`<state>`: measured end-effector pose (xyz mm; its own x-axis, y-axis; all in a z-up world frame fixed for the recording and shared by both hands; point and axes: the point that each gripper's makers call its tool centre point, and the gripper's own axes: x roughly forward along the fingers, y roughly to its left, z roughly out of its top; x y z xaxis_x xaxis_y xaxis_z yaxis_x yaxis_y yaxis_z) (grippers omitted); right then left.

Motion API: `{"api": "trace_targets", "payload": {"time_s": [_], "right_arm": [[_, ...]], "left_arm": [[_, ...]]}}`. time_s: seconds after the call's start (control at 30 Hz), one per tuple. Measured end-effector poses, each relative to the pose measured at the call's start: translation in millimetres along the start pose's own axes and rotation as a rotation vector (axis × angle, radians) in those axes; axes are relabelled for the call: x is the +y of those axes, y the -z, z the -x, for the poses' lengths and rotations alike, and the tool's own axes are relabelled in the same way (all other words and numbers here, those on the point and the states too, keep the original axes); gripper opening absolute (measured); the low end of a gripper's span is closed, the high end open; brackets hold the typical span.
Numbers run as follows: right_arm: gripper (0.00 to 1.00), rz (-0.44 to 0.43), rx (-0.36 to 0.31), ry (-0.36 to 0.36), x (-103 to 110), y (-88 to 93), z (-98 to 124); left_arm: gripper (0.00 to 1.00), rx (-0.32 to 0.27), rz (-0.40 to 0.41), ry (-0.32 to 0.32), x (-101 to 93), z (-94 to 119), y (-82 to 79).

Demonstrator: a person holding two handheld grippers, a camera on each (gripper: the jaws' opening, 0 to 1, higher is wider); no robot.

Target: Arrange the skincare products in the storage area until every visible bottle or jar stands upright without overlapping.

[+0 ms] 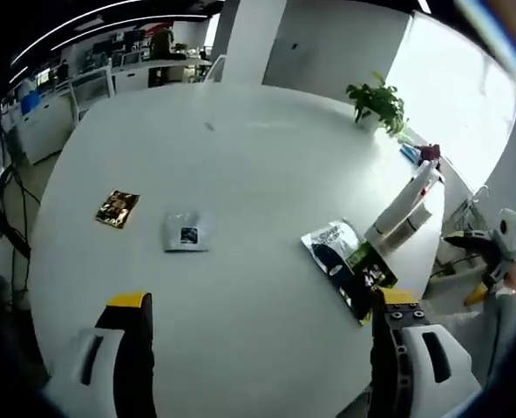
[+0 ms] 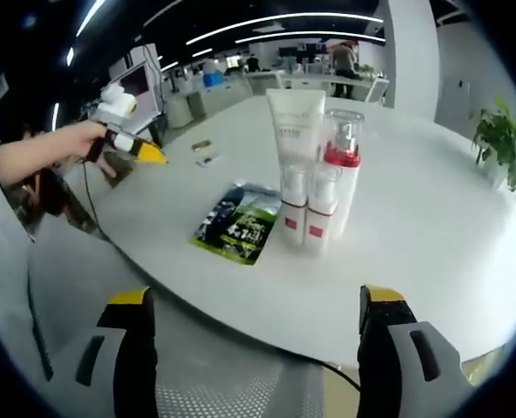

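left gripper view looks down on a big white round table (image 1: 241, 174). the left gripper (image 1: 262, 348) has its jaws spread wide with nothing between them. it hangs above the near edge, well apart from everything, so it looks like it is just waiting.

a small gold packet (image 1: 117, 208) and a small silver packet (image 1: 186, 232) lie flat on the left part of the table. a dark and green pouch (image 1: 349, 266) lies flat on the right. beside it stand the skincare bottles (image 1: 403, 209). a green plant (image 1: 377, 103) sits at the far right edge.

right gripper view shows the same bottles up close. a tall white tube (image 2: 295, 126), a pump bottle with a red collar (image 2: 341, 165) and two small white bottles (image 2: 306, 209) stand upright, close together in one bunch. the pouch lies flat just left of them.

the right gripper (image 2: 258, 348) is spread wide too and holds nothing. it points at the bunch from off the near table edge, maybe ready to reach in. i think the bottles already stand well, so little is left to do.
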<state>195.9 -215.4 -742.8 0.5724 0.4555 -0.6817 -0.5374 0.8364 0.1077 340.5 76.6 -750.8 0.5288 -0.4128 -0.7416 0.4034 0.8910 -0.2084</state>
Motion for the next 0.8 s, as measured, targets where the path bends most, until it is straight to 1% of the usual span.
{"api": "trace_targets", "payload": {"time_s": [0.07,0.17,0.23,0.27,0.3,0.33,0.37,0.5,0.53,0.6,0.7,0.8], "right_arm": [[0.97,0.0,0.001,0.002,0,0.0,0],[0.96,0.007,0.009,0.006,0,1.2,-1],[0.96,0.014,0.016,0.004,1,1.5,-1],[0.96,0.017,0.019,0.005,1,1.8,-1],[0.96,0.021,0.022,0.004,1,2.1,-1],[0.96,0.021,0.023,0.004,1,2.1,-1],[0.96,0.022,0.026,0.005,1,2.7,-2],[0.96,0.003,0.02,0.012,-2,2.3,-2],[0.96,-0.001,0.019,0.013,-3,2.0,-2],[0.96,-0.011,0.016,0.014,-4,1.7,-2],[0.96,-0.018,0.016,0.017,-4,2.0,-2],[0.95,-0.019,0.021,0.018,-4,2.4,-3]], "left_arm": [[0.99,0.027,-0.01,-0.021,9.8,-9,-2.2],[0.96,0.043,-0.012,-0.034,17.9,-16,-7.7],[0.94,0.055,-0.017,-0.047,27.1,-27,-13.0],[0.93,0.065,-0.02,-0.05,37.5,-35,-14.2],[0.92,0.08,-0.026,-0.052,40.5,-38,-14.0],[0.92,0.097,-0.038,-0.06,38.0,-32,-11.7],[0.91,0.108,-0.044,-0.063,39.5,-34,-11.5],[0.87,0.146,-0.056,-0.087,49.4,-50,-13.9],[0.86,0.152,-0.056,-0.091,49.0,-49,-12.5],[0.84,0.179,-0.055,-0.106,52.3,-54,-11.8],[0.81,0.197,-0.064,-0.116,58.1,-66,-14.5],[0.76,0.216,-0.077,-0.142,63.2,-69,-16.5]]}}
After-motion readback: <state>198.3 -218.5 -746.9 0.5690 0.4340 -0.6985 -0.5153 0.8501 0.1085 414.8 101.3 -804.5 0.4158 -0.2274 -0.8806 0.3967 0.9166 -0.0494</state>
